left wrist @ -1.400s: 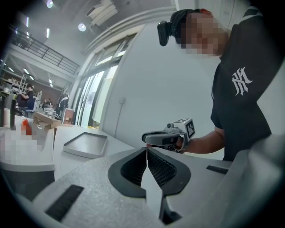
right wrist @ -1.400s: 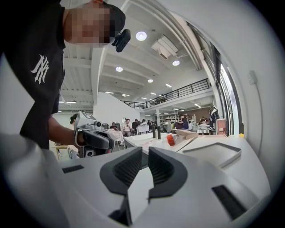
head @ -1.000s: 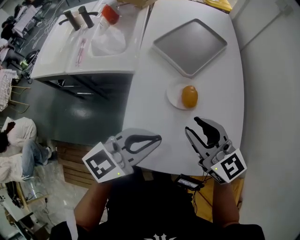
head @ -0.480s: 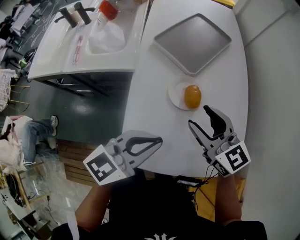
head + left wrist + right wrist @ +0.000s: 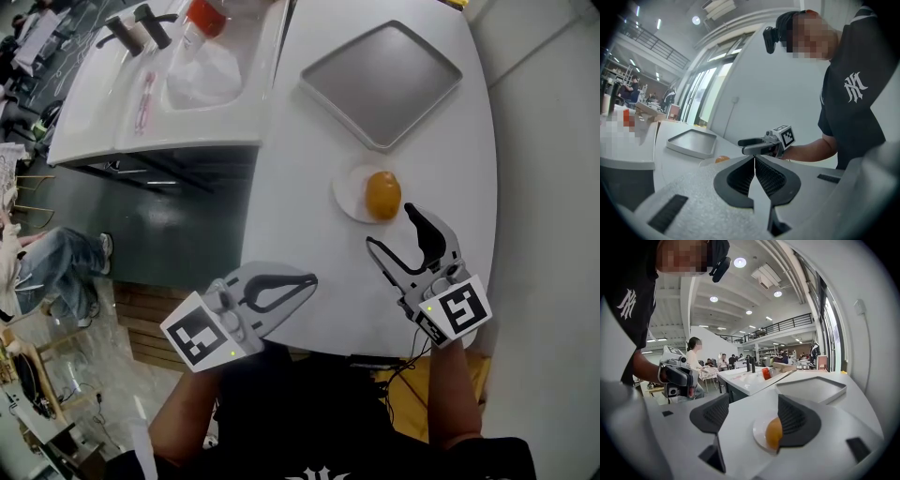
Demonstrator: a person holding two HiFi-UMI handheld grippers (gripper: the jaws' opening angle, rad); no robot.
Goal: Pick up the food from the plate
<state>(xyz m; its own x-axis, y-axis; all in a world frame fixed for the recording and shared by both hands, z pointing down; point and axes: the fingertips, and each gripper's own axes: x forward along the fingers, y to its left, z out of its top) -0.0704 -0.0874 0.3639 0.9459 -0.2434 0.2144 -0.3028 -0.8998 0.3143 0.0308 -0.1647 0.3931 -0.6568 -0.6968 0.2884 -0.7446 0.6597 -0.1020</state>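
An orange, rounded piece of food point(image 5: 382, 194) lies on a small white plate point(image 5: 343, 195) on the white table. My right gripper point(image 5: 391, 230) hovers just short of the plate, its jaws opening with nothing between them. In the right gripper view the food point(image 5: 772, 433) sits on the plate point(image 5: 759, 428) just ahead, partly hidden behind the right-hand jaw. My left gripper point(image 5: 309, 279) is shut and empty at the table's near-left edge, its jaws pressed together point(image 5: 754, 161). From there the food point(image 5: 722, 159) shows small beyond them.
A grey square tray point(image 5: 380, 80) lies at the far side of the table, beyond the plate. A white sink counter point(image 5: 141, 103) with bottles and a plastic bag stands to the left across a gap. The table's right edge runs close to a wall.
The right gripper's jaws have spread wider and it has moved a little forward, closer to the plate. The left gripper has stayed shut and nearly still.
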